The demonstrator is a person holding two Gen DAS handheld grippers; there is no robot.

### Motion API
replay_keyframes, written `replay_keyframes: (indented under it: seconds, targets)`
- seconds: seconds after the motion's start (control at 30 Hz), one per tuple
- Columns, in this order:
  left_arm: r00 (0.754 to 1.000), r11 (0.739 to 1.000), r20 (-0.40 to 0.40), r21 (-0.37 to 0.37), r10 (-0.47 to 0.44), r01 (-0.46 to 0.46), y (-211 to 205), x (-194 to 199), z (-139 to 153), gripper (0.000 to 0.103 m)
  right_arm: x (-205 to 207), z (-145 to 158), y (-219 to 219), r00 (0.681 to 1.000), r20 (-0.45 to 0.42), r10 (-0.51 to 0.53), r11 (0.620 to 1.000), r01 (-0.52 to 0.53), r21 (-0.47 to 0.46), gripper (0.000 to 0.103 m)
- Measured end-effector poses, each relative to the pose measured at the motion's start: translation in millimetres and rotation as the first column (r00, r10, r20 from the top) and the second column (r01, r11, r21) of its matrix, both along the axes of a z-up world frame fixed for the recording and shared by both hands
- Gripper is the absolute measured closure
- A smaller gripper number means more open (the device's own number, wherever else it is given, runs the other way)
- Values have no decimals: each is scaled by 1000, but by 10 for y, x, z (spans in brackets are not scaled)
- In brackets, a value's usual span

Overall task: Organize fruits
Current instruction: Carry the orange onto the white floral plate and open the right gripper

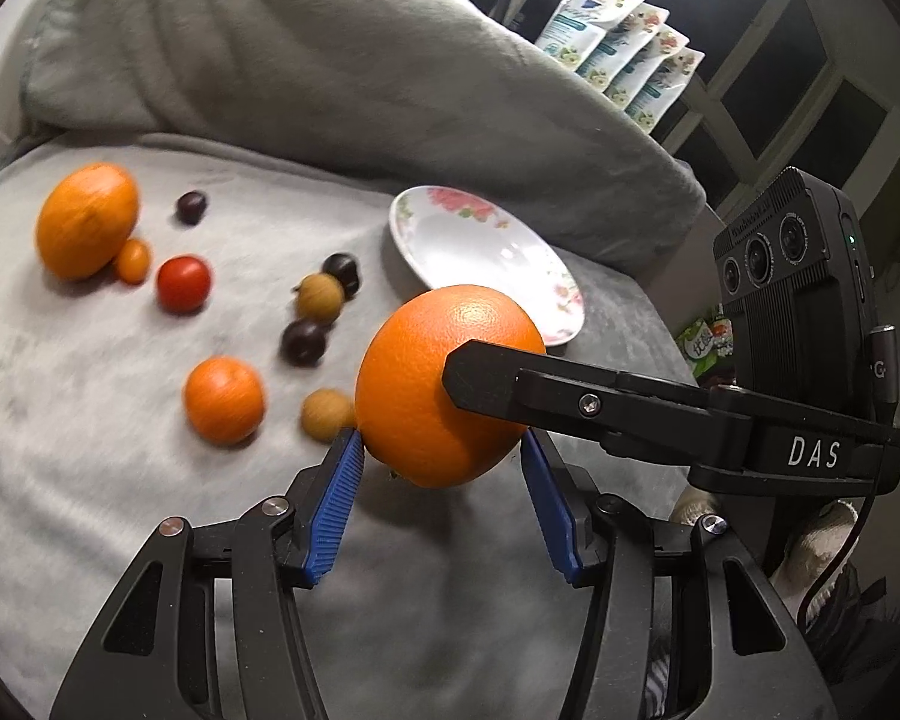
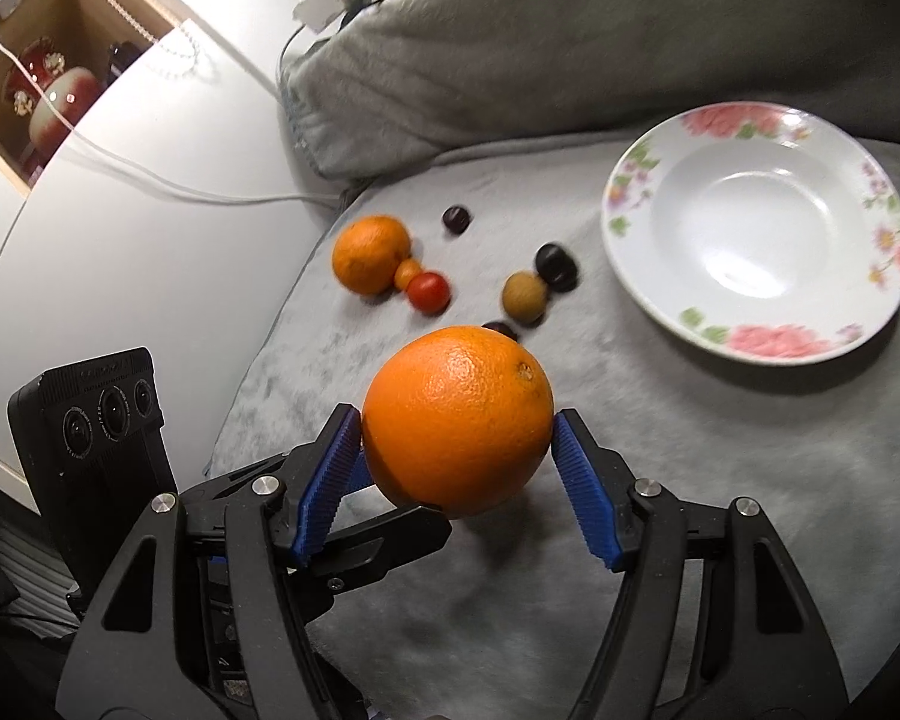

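Note:
A large orange (image 1: pixel 414 384) (image 2: pixel 456 414) hangs above the grey cloth, between the blue pads of both grippers. My right gripper (image 2: pixel 457 429) is shut on it; its black finger (image 1: pixel 498 387) lies across the orange in the left wrist view. My left gripper (image 1: pixel 444 450) has its pads beside the orange; the left pad (image 1: pixel 345 468) touches it, while a small gap shows at the right pad. A white flowered plate (image 1: pixel 486 240) (image 2: pixel 756 228) lies empty beyond. Another orange (image 1: pixel 87 219) (image 2: pixel 371 252), a smaller orange (image 1: pixel 223 399), a red tomato (image 1: pixel 183 283) (image 2: pixel 428 291) and several small dark and tan fruits lie on the cloth.
A grey pillow (image 1: pixel 306 60) (image 2: pixel 570 36) lies behind the fruits. Refill pouches (image 1: pixel 624 48) stand at the far right. A white cable (image 2: pixel 168 186) runs over a white surface on the left, with an open box (image 2: pixel 48 66) beyond it.

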State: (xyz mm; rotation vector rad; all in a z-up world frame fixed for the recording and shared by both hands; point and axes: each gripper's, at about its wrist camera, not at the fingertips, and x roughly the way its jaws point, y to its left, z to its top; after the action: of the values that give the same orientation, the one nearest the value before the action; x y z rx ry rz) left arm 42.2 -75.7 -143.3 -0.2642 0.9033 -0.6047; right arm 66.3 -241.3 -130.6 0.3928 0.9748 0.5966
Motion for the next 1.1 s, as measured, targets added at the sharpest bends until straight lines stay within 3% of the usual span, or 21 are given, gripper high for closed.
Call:
replay_keyframes:
  seconds: [0.43,0.97,1.1]
  targets:
    - [998,998,41,8,-55,55,-441,304,116,49,165,100,-457,995,22,-98,995,98,8,34]
    - [997,997,23,23,-79,78,-686,539,74,49,442,-6,-816,987,-21,-160,986,161,45,34]
    - [996,996,41,16,-85,84,-693,519,124,55,469,-18,-873,982,-25,-188,981,189,33,34]
